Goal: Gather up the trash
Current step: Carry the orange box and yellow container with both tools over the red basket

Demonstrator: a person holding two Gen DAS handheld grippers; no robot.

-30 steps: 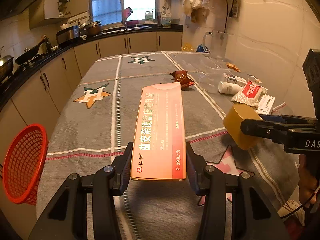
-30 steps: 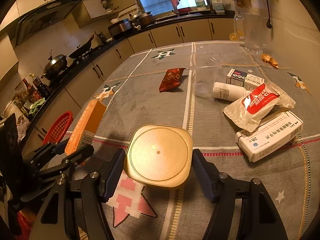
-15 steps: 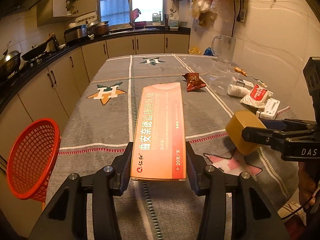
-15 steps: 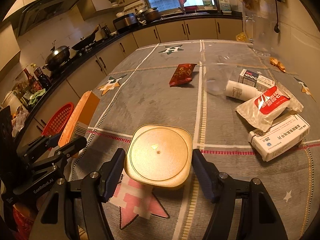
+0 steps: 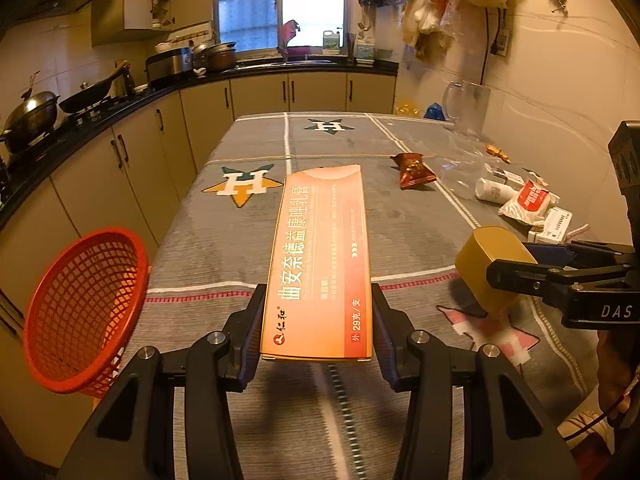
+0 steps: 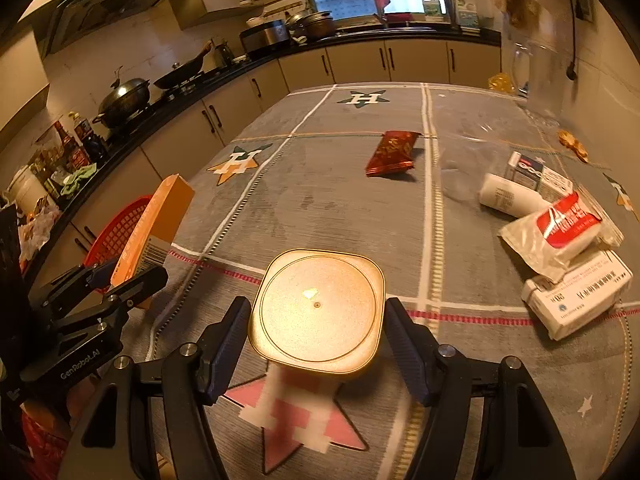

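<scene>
My left gripper is shut on a long orange medicine box and holds it above the table's near edge. It also shows in the right wrist view. My right gripper is shut on a gold square container, seen at the right in the left wrist view. A red mesh basket sits off the table's left side, below the left gripper's level. A red snack packet lies mid-table.
White medicine boxes, a white pouch with red label, a white bottle and clear plastic lie at the table's right. The grey tablecloth runs toward the counters. Cabinets and a stove with pans line the left.
The left gripper with the orange box has swung leftward, so the red basket sits nearer and larger. The right gripper has shifted slightly with the gold container still held.
</scene>
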